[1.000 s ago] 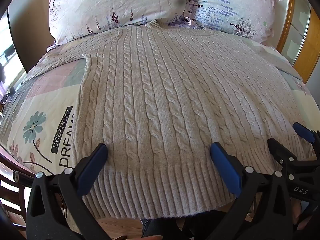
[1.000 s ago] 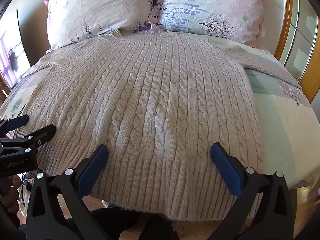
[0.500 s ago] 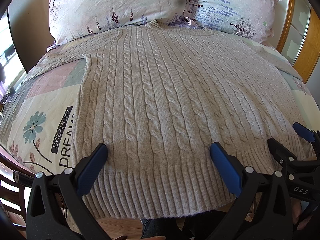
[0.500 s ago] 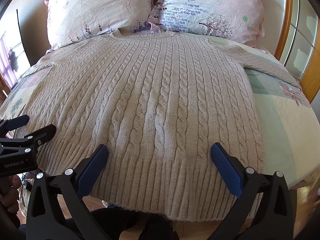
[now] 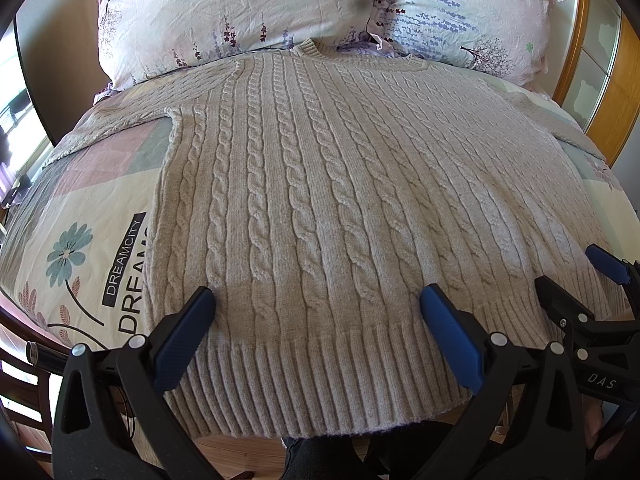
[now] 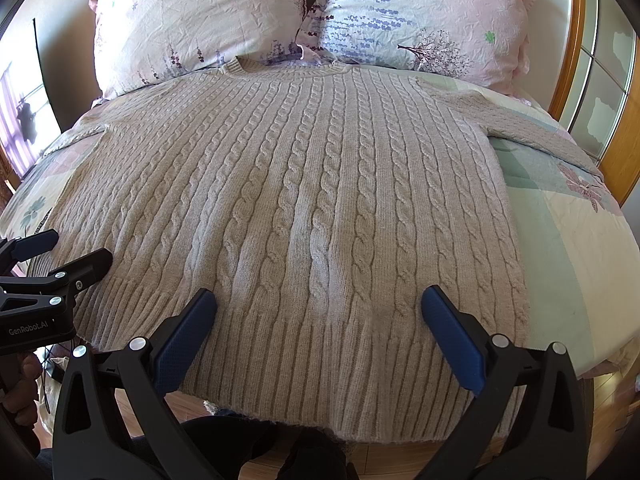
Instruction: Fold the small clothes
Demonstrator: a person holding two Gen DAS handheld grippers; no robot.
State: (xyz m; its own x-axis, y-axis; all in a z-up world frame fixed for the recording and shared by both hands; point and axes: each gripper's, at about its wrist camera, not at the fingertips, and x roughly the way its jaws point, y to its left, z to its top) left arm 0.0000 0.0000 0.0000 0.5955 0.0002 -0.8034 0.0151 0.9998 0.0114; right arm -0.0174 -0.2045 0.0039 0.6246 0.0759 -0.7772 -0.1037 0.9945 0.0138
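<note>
Jaws on both tools stand spread wide with nothing pinched between them. The left gripper (image 5: 316, 300) hovers over the ribbed hem of the sweater (image 5: 332, 200), its blue pads (image 5: 184, 340) just above the knit; whether they touch it cannot be told. The right gripper (image 6: 320, 304) hangs over the same hem further to the right, equally spread, and shows at the right edge of the left wrist view. The beige cable-knit sweater lies flat and face up on the bed (image 5: 80, 216), collar toward two floral pillows (image 6: 208, 20), sleeves stretched out to either side, hem hanging slightly past the mattress edge. A patchwork quilt printed with flowers and lettering covers the bed, and a wooden-framed glass panel (image 6: 600, 60) stands at right.
</note>
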